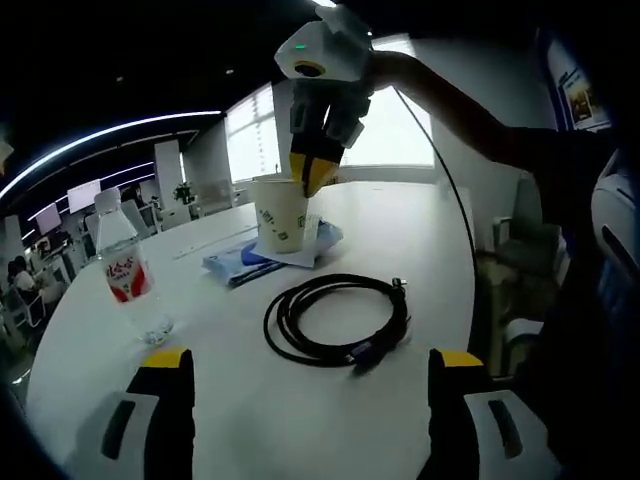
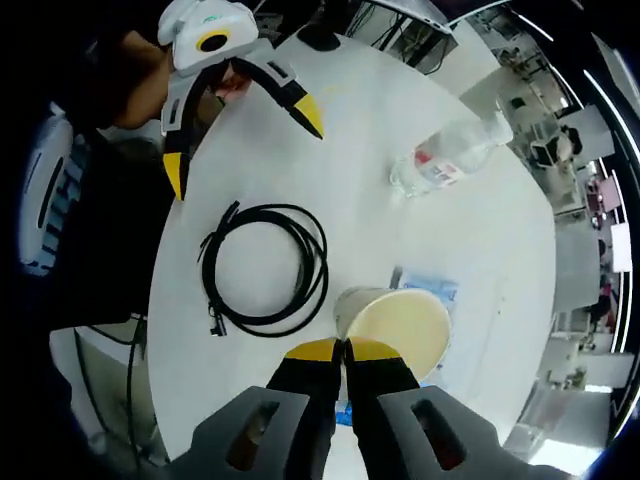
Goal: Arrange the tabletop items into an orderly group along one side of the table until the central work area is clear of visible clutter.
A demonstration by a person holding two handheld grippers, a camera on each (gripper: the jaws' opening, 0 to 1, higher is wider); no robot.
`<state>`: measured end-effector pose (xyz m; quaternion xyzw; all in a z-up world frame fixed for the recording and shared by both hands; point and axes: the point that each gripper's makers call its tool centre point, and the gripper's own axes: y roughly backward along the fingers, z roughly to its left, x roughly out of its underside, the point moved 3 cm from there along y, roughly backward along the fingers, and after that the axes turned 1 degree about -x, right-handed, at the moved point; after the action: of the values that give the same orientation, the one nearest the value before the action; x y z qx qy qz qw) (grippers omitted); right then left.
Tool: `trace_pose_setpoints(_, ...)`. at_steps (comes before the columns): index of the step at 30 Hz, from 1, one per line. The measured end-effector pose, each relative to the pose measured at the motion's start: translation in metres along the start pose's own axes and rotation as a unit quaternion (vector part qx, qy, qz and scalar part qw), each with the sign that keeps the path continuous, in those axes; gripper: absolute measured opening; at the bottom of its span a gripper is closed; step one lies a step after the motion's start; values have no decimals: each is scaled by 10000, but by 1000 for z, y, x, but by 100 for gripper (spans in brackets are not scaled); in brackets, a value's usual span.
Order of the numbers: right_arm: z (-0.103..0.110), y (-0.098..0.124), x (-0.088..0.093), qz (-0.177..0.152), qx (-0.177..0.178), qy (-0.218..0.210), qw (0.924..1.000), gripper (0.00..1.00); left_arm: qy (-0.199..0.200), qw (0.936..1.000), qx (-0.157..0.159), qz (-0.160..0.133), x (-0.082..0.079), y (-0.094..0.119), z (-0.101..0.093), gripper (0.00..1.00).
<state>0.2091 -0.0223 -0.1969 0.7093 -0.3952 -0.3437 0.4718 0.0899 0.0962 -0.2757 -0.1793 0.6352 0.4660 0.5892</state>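
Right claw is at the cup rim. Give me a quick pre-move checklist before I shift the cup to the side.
1. Right claw closed on the cup rim: ok, tips pinched together at the rim.
2. Cup upright: ok.
3. Cup contents: cannot tell.
4. Cup sits on a napkin over a blue pack; whether they will drag along: cannot tell.
5. Left claw open and apart from the cable: ok.
6. Bottle upright, apart from the cup: ok.
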Motion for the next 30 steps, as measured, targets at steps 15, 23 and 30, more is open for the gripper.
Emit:
trace_pose_setpoints(15, -11, -13, -16, 146, -48, 108, 9998, 0, 216, 9997, -128, -57, 3, 13, 8, 100)
trace_pose_setpoints(23, -19, -20, -26, 200, -65, 207, 9996, 0, 297, 9993, -68, -199, 0, 20, 8, 100)
trace_pose_setpoints(30, -29, -24, -31, 204, -104, 154, 9996, 0, 269, 9995, -52, -152, 3, 20, 9, 100)
